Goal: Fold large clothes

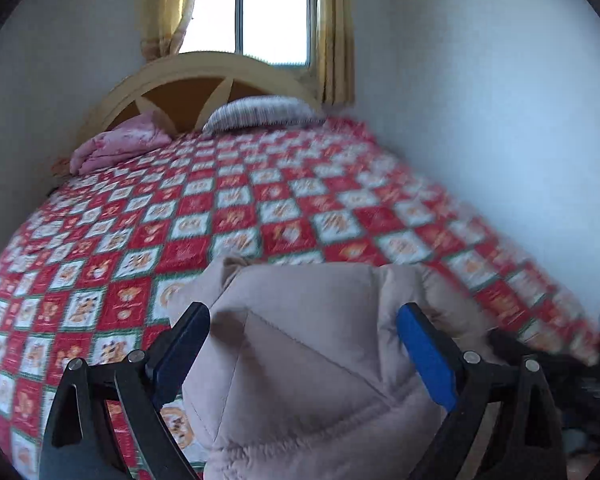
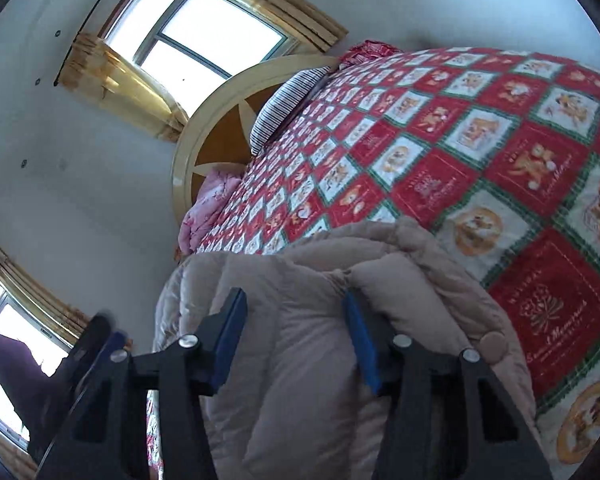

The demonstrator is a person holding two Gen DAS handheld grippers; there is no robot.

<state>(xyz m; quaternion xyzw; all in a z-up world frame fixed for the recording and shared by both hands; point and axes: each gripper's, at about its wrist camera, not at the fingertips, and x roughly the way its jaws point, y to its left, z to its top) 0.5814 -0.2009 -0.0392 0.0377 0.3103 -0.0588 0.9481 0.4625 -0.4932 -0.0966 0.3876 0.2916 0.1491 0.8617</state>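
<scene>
A beige quilted puffer coat hangs bunched above the foot of a bed with a red and white checkered cover. My left gripper has its blue-padded jaws apart, with a thick fold of the coat bulging between them. In the right wrist view the same coat fills the lower middle. My right gripper has its jaws pressed on a thick fold of the coat. A round snap button shows on the coat at the right.
A wooden arched headboard stands at the far end under a window with yellow curtains. A striped pillow and a folded pink blanket lie by it. A white wall runs along the bed's right side.
</scene>
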